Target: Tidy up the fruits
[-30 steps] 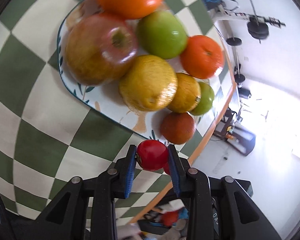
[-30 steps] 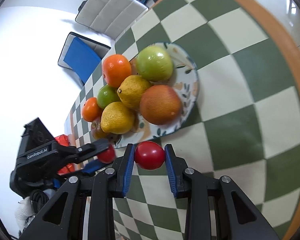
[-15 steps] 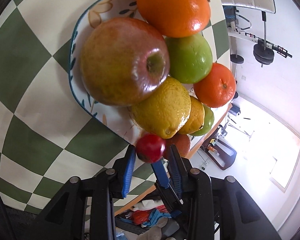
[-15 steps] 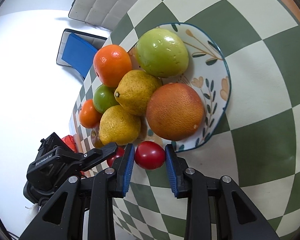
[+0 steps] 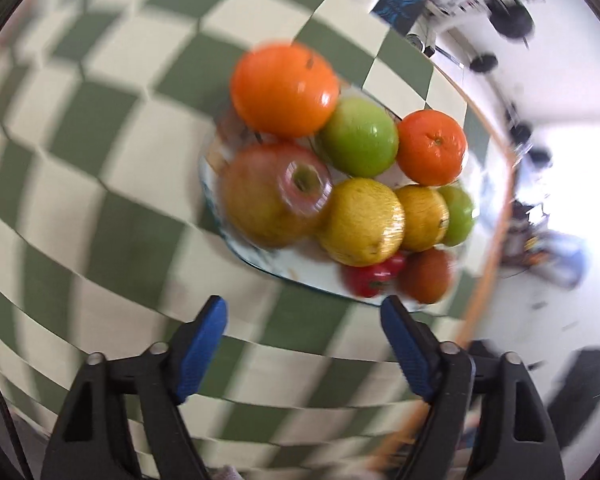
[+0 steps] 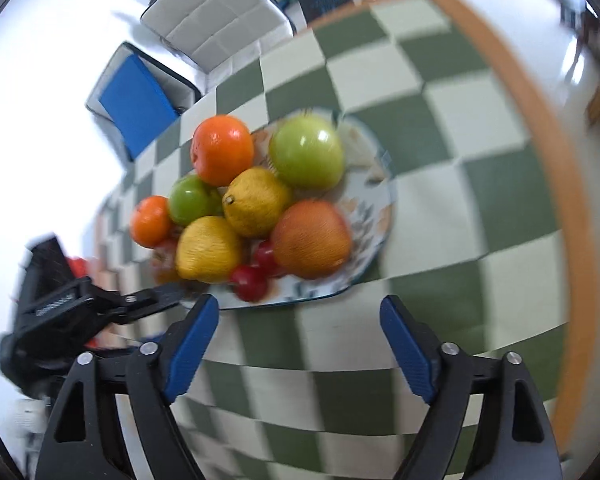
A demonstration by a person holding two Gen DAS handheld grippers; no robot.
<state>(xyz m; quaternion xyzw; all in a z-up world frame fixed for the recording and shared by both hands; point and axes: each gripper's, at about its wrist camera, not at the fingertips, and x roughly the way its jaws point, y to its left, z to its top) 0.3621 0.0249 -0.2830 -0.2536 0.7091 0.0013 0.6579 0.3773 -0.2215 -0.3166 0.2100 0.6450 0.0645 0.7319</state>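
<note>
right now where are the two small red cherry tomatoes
In the right wrist view the two small red cherry tomatoes lie on the floral plate's near edge, wedged between a yellow lemon and the big orange.

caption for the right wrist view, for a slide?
Right gripper open above the checkered table; two small red fruits lie on the full fruit plate.

A home dining spot: checkered tablecloth point(image 6: 460, 128), padded chair point(image 6: 216, 12), gym weights point(image 5: 508, 20) beyond.
</note>
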